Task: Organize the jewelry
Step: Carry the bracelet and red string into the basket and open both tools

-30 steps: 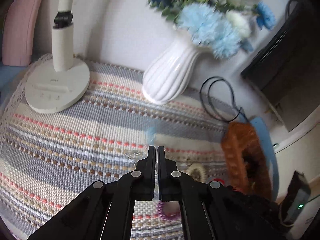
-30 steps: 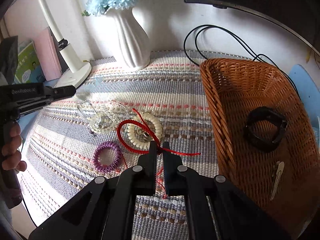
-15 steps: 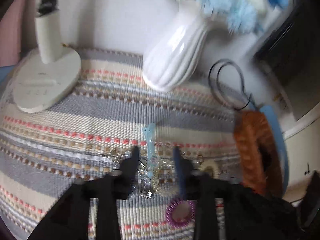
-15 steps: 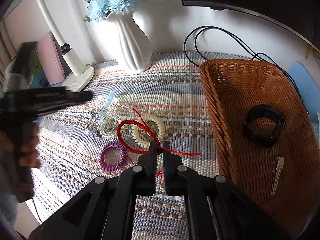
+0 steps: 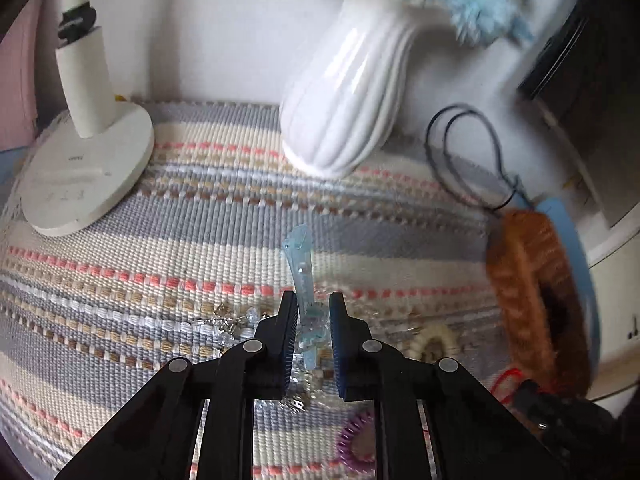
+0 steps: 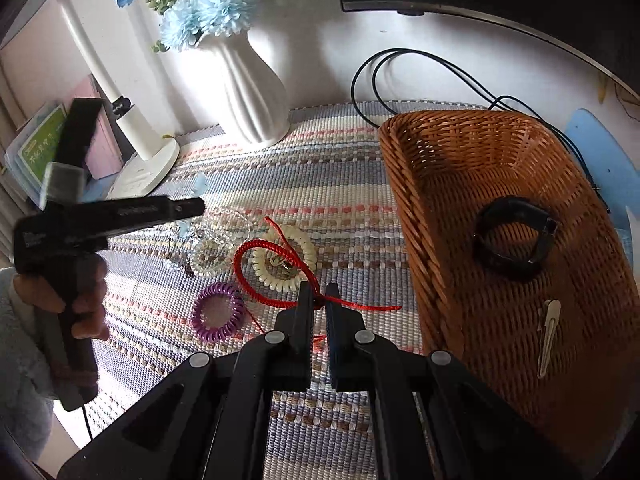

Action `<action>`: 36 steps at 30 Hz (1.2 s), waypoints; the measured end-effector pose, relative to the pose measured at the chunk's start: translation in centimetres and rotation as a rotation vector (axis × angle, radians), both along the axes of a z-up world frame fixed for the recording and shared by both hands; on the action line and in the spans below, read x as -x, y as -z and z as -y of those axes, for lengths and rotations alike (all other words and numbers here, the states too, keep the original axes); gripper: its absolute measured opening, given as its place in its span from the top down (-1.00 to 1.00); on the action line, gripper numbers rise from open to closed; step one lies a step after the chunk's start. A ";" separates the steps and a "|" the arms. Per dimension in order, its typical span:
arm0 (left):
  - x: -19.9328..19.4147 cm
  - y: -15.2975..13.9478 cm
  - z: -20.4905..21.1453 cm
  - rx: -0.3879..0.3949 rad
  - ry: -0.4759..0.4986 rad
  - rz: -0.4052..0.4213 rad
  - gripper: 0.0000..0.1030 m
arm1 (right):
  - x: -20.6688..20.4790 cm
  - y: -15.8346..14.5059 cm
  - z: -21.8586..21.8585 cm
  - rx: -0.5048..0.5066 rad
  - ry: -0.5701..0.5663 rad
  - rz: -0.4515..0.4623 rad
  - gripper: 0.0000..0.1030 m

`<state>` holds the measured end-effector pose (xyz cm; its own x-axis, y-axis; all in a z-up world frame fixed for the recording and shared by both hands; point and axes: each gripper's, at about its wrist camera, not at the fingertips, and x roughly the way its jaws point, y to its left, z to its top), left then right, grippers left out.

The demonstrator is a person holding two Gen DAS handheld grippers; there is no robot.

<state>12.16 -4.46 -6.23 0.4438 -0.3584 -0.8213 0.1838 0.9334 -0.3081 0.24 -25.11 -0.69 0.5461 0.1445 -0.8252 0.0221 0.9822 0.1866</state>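
The left gripper jaws have just been closing around a pale blue hair clip, which stands between them over the striped mat; a small gap shows beside the clip, so I cannot tell whether they press it yet. The right gripper jaws are clamped on a red cord low over the mat. Near it lie a cream coil hair tie, a purple coil hair tie and a clear bead bracelet. To the right, the wicker basket holds a black band and a metal clip
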 end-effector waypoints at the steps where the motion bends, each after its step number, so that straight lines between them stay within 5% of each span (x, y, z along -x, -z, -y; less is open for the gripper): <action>1: 0.2 -0.7 -0.1 0.010 0.003 0.014 0.68 | 0.1 -0.1 0.1 -0.003 0.000 0.005 0.87; 9: 1.4 -5.8 3.0 0.060 0.103 0.111 0.68 | 0.4 -2.5 1.9 -0.026 0.053 0.078 0.87; 21: 4.3 -8.6 15.3 0.082 0.435 0.143 0.68 | 3.8 -5.3 9.9 -0.043 0.288 0.180 0.87; 36: 9.2 -4.4 25.4 0.010 0.671 0.040 0.68 | 5.8 -0.5 16.8 -0.053 0.502 0.058 0.87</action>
<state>2.94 -29.90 -1.86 0.1521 -0.5751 -0.8038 0.7348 0.6097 -0.2973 -5.52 -41.93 -0.20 0.6037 -0.1061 -0.7901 0.4768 0.8423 0.2512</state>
